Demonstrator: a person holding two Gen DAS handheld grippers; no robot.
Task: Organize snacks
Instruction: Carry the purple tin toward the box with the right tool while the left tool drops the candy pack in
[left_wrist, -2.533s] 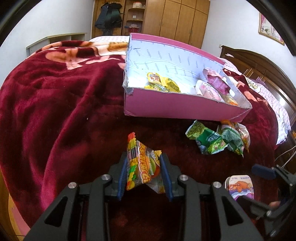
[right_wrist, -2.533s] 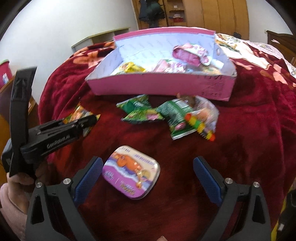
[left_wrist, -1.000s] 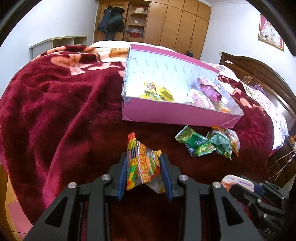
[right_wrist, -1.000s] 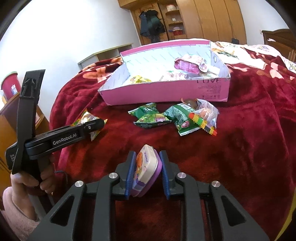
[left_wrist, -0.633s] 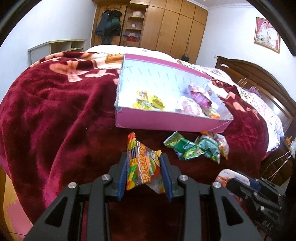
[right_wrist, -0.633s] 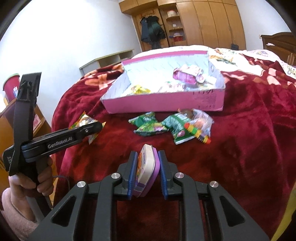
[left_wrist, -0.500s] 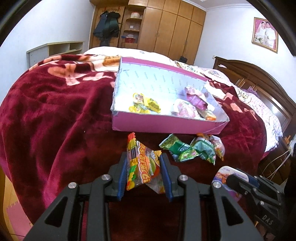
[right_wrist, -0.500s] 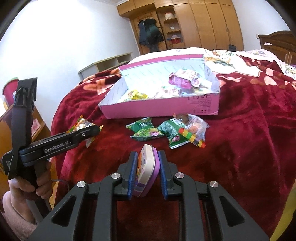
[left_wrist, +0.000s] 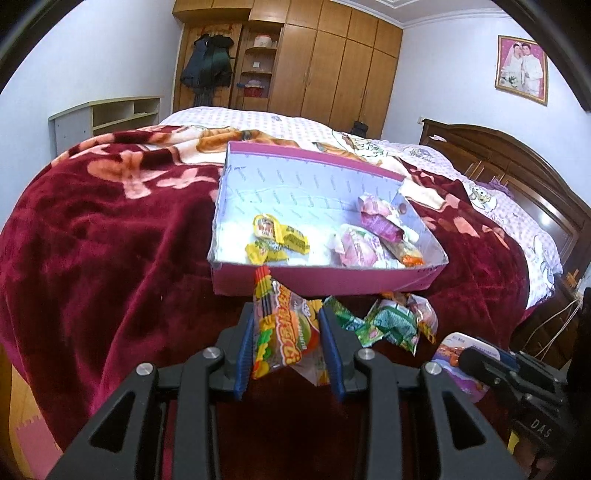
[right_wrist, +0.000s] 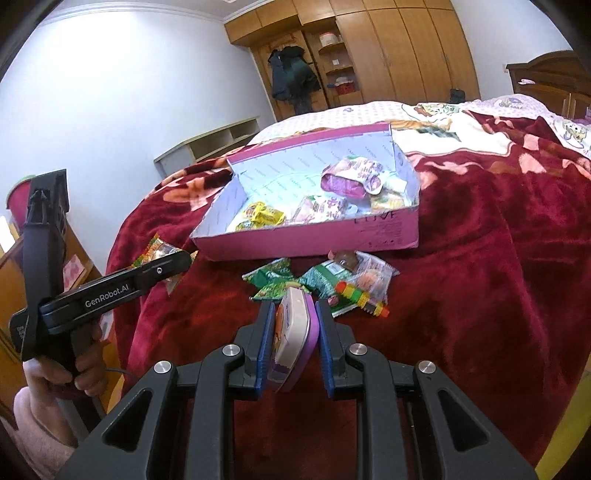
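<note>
Two handheld grippers over a bed w/ a dark red plush blanket (left_wrist: 103, 240). Left gripper (left_wrist: 287, 339) is clamped on a crinkly yellow-red-green gummy candy packet (left_wrist: 282, 332), held upright btwn its blue pads. Right gripper (right_wrist: 293, 343) is clenched on a flat purple-and-white rounded tin (right_wrist: 291, 339), standing on edge. Ahead sits an open pink cardboard box w/ white lining (right_wrist: 321, 236), holding yellow and pink wrapped snacks. Just in front of the box, loose green foil snack packets (right_wrist: 280, 282) lie on the blanket.

Loose packets (left_wrist: 384, 323) before box (left_wrist: 325, 282)
</note>
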